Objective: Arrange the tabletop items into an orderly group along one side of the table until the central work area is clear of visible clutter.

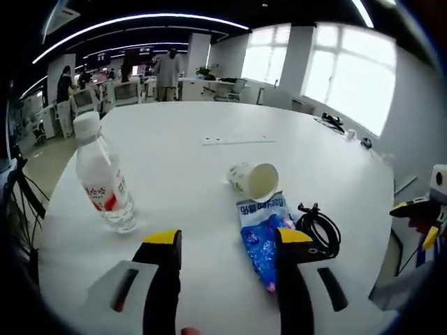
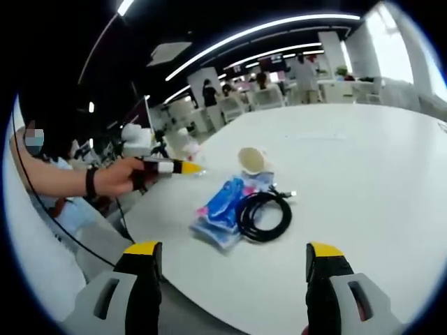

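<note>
Right now both tools are spread wide and grasp nothing. On the white counter [image 1: 209, 181], the left tool [image 1: 227, 244] hovers near one edge, its jaws framing bare surface. A capped water bottle [image 1: 101, 178] stands upright beyond its left jaw. A paper cup [image 1: 253, 180] lies on its side toward the middle, touching a blue snack bag [image 1: 264, 237], with a coiled black cable [image 1: 320, 229] just beside the bag, near the edge. From the right tool [image 2: 232, 262], the bag [image 2: 220, 209], cable [image 2: 264, 215] and cup [image 2: 251, 160] sit clustered near the edge ahead of it.
</note>
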`<action>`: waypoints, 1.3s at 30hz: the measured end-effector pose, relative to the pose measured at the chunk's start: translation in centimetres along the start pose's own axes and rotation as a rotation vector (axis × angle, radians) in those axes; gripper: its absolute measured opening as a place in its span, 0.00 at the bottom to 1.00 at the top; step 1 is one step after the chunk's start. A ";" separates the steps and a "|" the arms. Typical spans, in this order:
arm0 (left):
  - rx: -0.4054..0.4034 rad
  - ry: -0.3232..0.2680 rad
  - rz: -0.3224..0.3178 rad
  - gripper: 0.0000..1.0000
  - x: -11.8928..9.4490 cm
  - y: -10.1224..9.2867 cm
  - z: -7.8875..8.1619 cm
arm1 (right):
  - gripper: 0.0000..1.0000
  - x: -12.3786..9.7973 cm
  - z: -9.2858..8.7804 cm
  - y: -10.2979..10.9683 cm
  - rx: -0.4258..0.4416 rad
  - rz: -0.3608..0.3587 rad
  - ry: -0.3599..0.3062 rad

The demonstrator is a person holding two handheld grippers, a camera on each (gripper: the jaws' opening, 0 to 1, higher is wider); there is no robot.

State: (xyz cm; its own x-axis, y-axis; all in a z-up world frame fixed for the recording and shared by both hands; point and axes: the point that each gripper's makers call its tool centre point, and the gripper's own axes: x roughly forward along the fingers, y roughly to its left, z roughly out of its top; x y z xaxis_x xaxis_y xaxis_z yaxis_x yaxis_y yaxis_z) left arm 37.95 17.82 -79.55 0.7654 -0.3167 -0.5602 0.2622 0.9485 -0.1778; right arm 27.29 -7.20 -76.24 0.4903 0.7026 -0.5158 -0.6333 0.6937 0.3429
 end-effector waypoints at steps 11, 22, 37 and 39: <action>-0.001 -0.010 -0.013 0.50 2.9 -0.9 1.6 | 0.86 -0.2 -0.5 -0.2 0.019 -0.003 -0.002; -0.052 -0.021 -0.015 0.46 6.6 -1.6 2.4 | 0.86 0.0 -0.4 -0.5 -0.007 0.009 0.045; -0.134 -0.035 -0.006 0.40 10.0 -1.8 3.2 | 0.86 0.3 -0.5 -0.9 -0.016 0.023 0.081; -0.136 -0.034 -0.005 0.39 10.3 -1.7 3.2 | 0.86 0.3 -0.6 -0.9 -0.013 0.024 0.084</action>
State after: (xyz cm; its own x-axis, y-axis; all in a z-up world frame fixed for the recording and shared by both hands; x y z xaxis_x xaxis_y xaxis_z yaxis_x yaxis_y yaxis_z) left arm 47.29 12.90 -82.39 0.7846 -0.3195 -0.5313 0.1857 0.9388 -0.2903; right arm 27.68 -7.73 -77.19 0.4228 0.7030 -0.5718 -0.6525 0.6741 0.3462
